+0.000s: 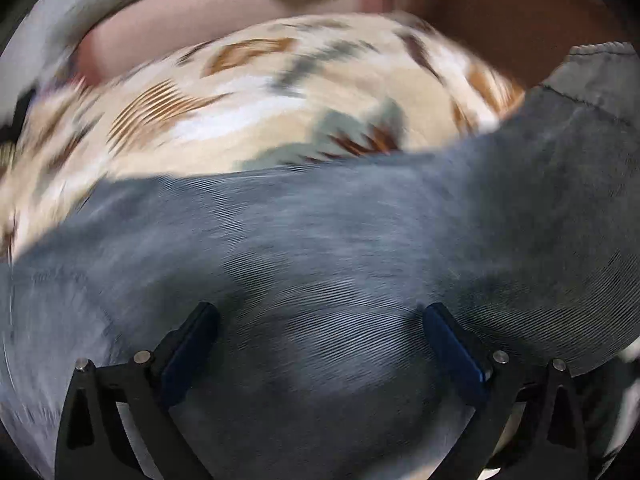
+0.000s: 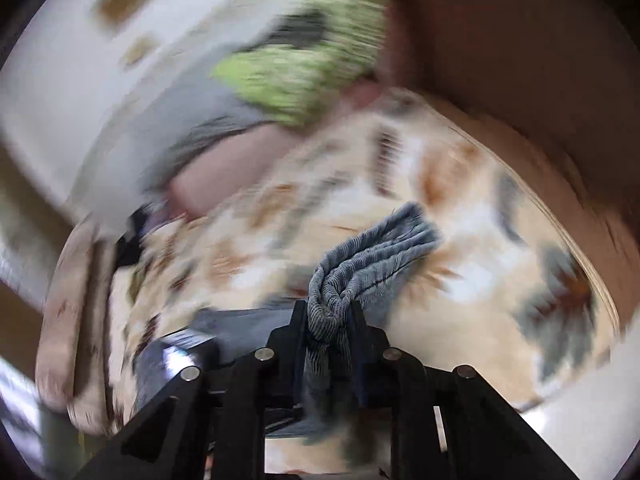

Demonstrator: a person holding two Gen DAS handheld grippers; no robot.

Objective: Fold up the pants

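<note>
The blue-grey corduroy pants point(image 1: 328, 240) fill the lower half of the left wrist view, spread over a patterned cream bedspread point(image 1: 248, 112). My left gripper point(image 1: 320, 320) is open just above the fabric, with its jaws wide apart and nothing between them. In the right wrist view my right gripper point(image 2: 326, 320) is shut on a bunched part of the pants point(image 2: 372, 256), which sticks out beyond the fingertips over the bedspread point(image 2: 480, 232). Both views are motion-blurred.
A green patterned cloth point(image 2: 304, 72) and a grey cloth point(image 2: 192, 120) lie at the far side of the bed. A brown headboard or wall point(image 2: 520, 60) rises at the right. A pink pillow point(image 1: 192, 28) lies beyond the bedspread.
</note>
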